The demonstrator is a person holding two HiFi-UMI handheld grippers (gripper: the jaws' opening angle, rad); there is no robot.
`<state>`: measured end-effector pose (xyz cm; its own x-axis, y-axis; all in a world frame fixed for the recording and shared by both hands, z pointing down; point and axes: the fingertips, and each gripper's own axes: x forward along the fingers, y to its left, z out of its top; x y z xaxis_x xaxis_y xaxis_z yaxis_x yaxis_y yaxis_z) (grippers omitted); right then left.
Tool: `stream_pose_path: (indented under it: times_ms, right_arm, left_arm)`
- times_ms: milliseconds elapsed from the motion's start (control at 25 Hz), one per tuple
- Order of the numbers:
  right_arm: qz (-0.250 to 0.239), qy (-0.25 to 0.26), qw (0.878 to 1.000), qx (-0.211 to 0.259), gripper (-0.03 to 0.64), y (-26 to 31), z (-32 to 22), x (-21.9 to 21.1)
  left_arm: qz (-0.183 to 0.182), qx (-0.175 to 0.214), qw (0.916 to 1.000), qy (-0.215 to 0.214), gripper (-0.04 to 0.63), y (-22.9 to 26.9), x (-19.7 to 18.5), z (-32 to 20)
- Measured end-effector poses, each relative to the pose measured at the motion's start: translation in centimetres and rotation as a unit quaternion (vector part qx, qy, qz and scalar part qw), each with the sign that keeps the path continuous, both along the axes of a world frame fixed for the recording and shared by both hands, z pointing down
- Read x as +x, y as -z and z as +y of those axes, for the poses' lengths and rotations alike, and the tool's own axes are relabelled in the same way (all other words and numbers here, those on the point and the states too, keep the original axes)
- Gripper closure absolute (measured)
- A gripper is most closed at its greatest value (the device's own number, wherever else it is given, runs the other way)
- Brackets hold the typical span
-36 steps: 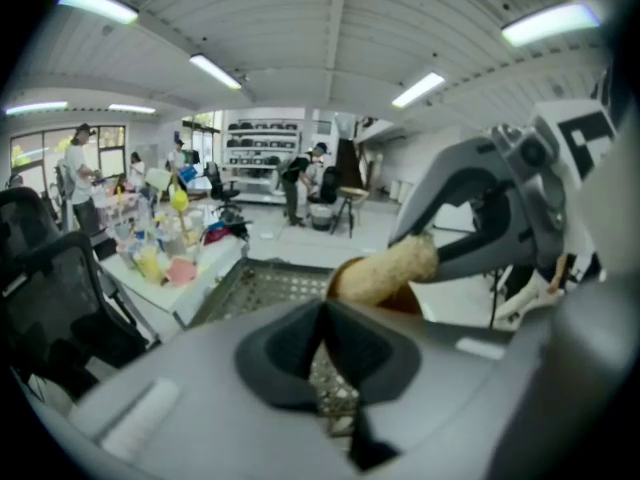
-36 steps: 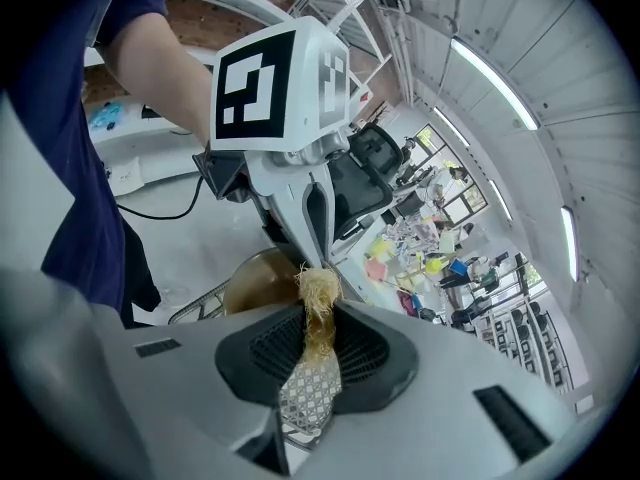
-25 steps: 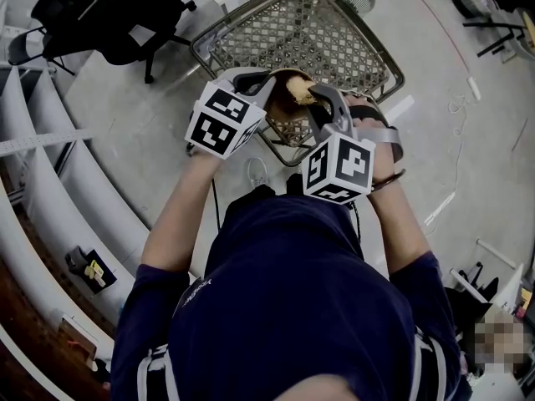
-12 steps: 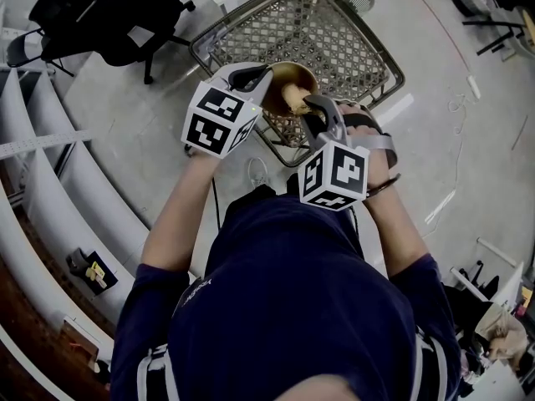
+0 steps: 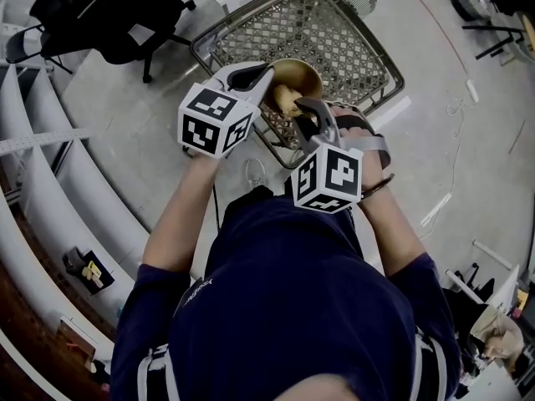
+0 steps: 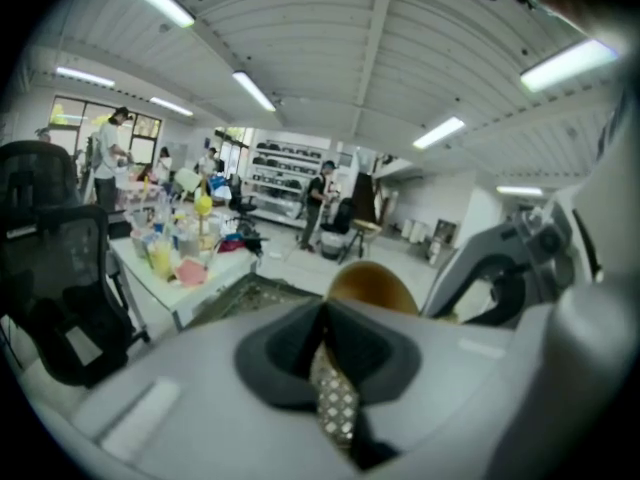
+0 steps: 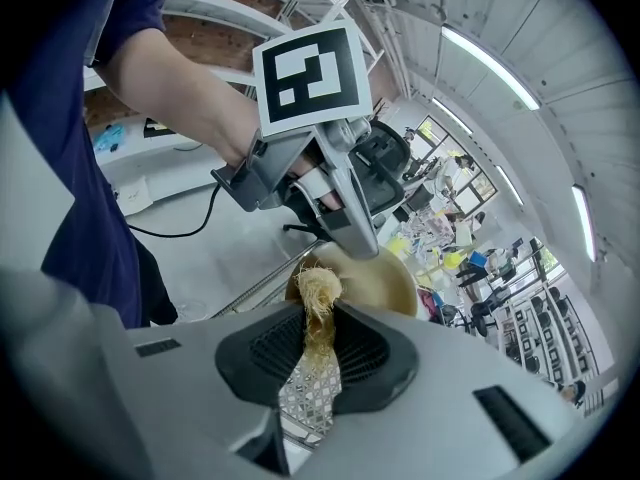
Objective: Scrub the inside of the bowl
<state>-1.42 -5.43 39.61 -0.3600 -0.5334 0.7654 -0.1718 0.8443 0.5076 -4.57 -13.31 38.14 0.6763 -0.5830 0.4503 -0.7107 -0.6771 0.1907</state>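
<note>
A golden-brown bowl [image 5: 303,72] is held in the air over a wire mesh basket [image 5: 334,40]. My left gripper [image 5: 264,80] is shut on the bowl's near-left rim; in the left gripper view only the bowl's edge [image 6: 372,282] shows past the closed jaws [image 6: 323,318]. My right gripper [image 5: 296,107] is shut on a straw-coloured fibrous scrubber [image 5: 284,98], whose tip sits inside the bowl. The right gripper view shows the scrubber tuft [image 7: 318,290] sticking out of the jaws [image 7: 318,318] against the bowl's inner wall [image 7: 385,280], with the left gripper [image 7: 345,208] clamped above.
The wire basket stands on a grey floor. A black office chair [image 5: 109,15] is at the upper left and curved white shelving [image 5: 50,165] runs down the left. A table with bottles [image 6: 170,253] and several people show far off in the left gripper view.
The right gripper has drawn back toward the person and slightly left, sliding the scrubber across the bowl. More of the bowl's inside now shows. The left gripper shifted slightly left, still holding the rim.
</note>
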Motion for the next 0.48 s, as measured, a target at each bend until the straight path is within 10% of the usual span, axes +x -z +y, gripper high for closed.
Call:
stream_pose_path:
  times_ms: [480]
  right_arm:
    - [-0.049,-0.009,0.999,0.02,0.554,2.0,-1.0,-1.3]
  left_arm:
    - [0.093,-0.03,0.9948,0.029,0.583,0.5,-0.8,-0.2]
